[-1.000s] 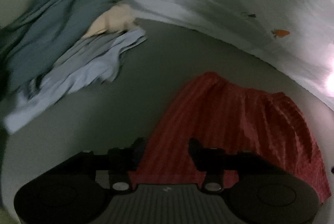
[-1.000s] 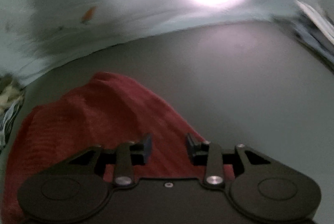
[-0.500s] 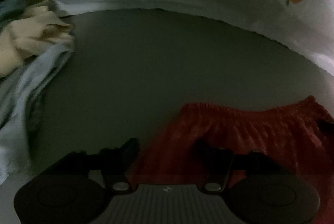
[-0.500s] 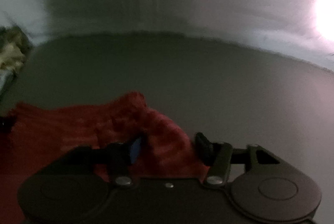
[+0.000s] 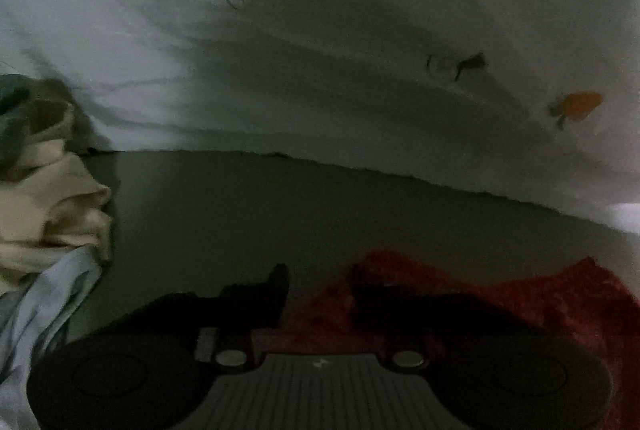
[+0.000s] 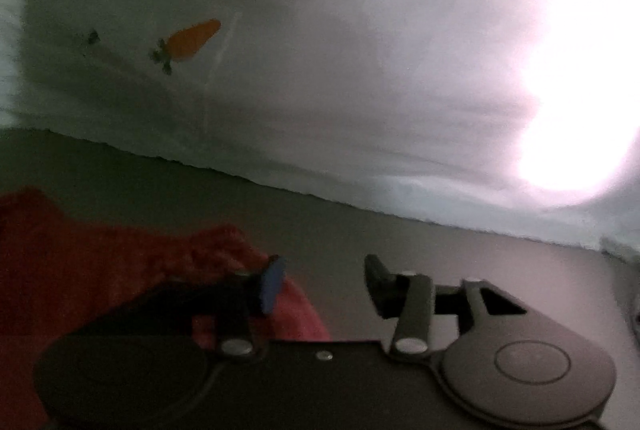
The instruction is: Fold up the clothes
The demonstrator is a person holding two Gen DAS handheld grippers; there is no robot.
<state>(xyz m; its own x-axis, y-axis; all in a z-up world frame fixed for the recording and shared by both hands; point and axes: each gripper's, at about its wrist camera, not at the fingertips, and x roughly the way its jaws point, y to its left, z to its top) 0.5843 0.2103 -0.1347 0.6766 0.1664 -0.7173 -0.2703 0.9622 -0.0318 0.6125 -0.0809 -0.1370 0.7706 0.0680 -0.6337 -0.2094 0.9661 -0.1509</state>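
bare grey surface (image 5: 280, 213) ahead; clothes heap (image 5: 52, 205) left, white sheet (image 5: 320, 69) behind

A flat grey surface (image 5: 320, 213) carries it all, dim and matte, running back to a white sheet (image 5: 320, 77) printed with little orange carrots (image 5: 578, 105) along its far edge. Down at the near side, a red ribbed garment (image 5: 520, 294) lies rumpled on the grey. Off at the left edge sits a heap of clothes: a cream piece (image 5: 52, 213) on top, a pale blue one (image 5: 52, 306) trailing below it.
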